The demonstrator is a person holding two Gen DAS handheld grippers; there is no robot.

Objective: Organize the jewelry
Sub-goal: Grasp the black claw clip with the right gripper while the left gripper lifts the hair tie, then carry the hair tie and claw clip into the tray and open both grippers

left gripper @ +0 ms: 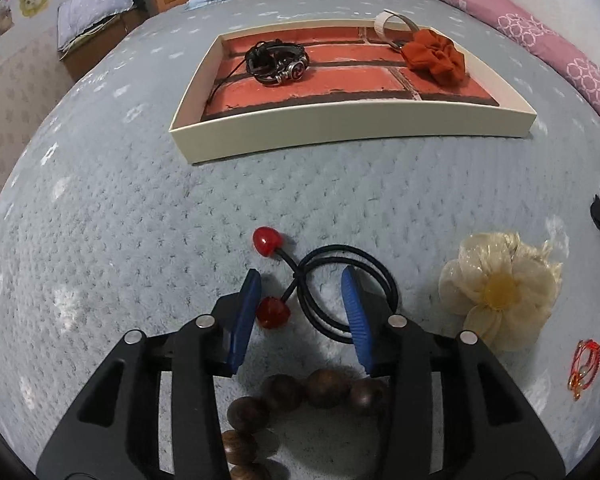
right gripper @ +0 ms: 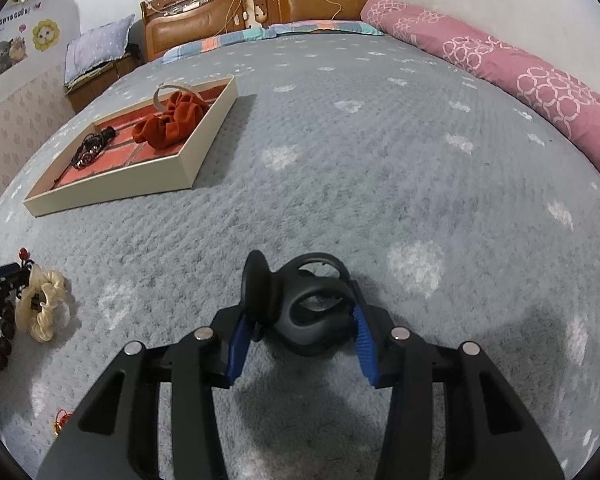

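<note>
A black hair tie with glossy red beads lies on the fuzzy grey blanket, straddled by the left gripper, its jaws apart, seemingly poised to grasp. The right gripper clamps a matte black claw clip, likely bound for the brick-lined tray.

Bare blanket before tray

Bedspread: grey-blue, pale flower motifs. Tray: cream walls, red brick-print floor; holds rust-orange scrunchie and black bracelet. Between left claw blue pads: black hair tie, red beads. Right of it: cream fabric flower. Right claw: black hair clip.
</note>
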